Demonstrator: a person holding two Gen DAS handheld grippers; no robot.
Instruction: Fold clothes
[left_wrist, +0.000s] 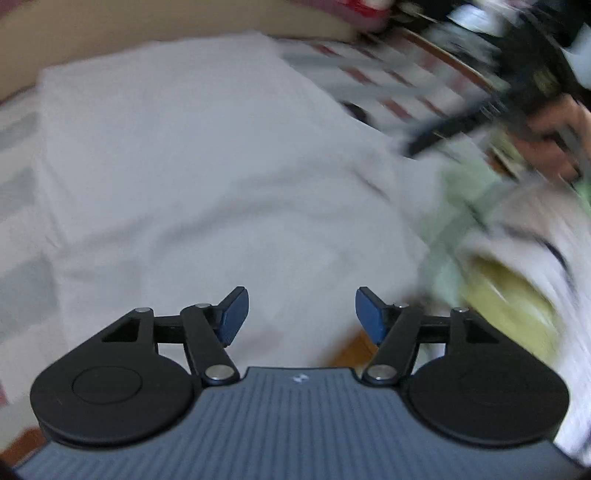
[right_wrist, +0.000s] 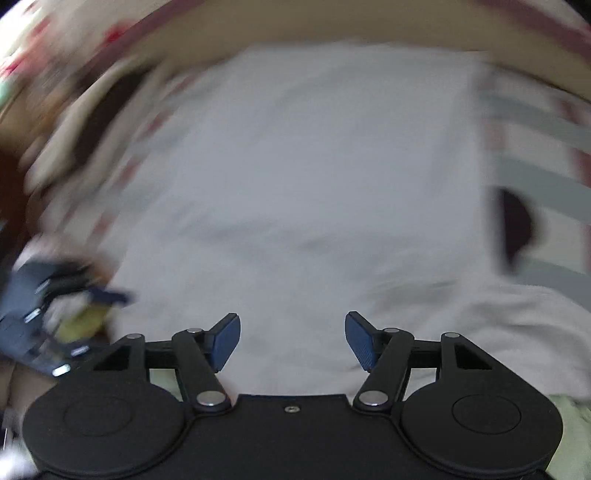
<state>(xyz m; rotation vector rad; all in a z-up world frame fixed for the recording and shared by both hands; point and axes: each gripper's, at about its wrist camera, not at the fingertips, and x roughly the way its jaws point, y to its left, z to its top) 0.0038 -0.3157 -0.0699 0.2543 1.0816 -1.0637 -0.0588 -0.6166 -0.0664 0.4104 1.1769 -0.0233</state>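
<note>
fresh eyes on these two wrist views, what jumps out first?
A big white garment lies spread across the middle of both views, over a striped sheet. The left tool and right tool both hover open above its near edge, gripping nothing. At the right of the left view sits a blurred green-and-yellow clothes pile.
</note>
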